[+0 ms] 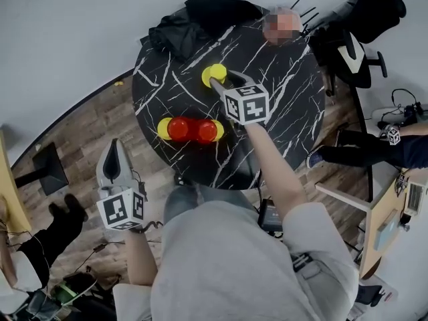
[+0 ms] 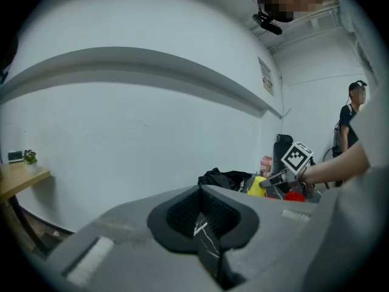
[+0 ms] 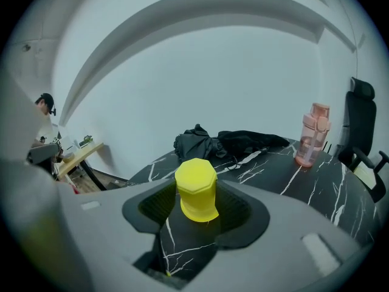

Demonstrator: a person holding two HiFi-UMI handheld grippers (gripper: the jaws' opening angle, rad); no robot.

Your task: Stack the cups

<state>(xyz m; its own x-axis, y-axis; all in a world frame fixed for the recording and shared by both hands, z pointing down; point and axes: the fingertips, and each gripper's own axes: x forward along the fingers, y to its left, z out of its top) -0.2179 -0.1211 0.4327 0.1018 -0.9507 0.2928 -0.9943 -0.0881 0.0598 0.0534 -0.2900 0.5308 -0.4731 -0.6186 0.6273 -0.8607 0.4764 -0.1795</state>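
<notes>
**Desk:** What takes up most of the frame?

**Stringer:** A round black worktop [image 1: 287, 65] veined in white, standing on a wooden floor [image 1: 87, 122]. A black office chair [image 1: 354, 45] stands just off its rim at right. A black garment [image 1: 194, 19] lies heaped on its far edge.

**Desk:** And the person?

**Stringer:** The person [image 1: 234, 266] is seen from above in a grey top, with a gripper in each hand. The right gripper [image 1: 217, 81] reaches out over the middle of the worktop. The left gripper [image 1: 113, 147] hangs off the near-left rim, above the floor. Its jaws are together with nothing between them.

**Desk:** Where are the cups?

**Stringer:** A row of red and yellow cups [image 1: 192, 130] sits near the worktop's near-left edge, two red ones in the middle and yellow at each end. Whether they stand or lie on their sides cannot be told from overhead. A pink bottle [image 3: 310, 135] stands upright toward the far right, near the garment.

**Desk:** And the smallest item?

**Stringer:** A single yellow cup [image 3: 196, 187] stands upside down on the worktop, well apart from the row. The right gripper's jaws are apart, one on either side of it. Dark pad shows beside the cup's left flank, so they are not clamped on it.
</notes>
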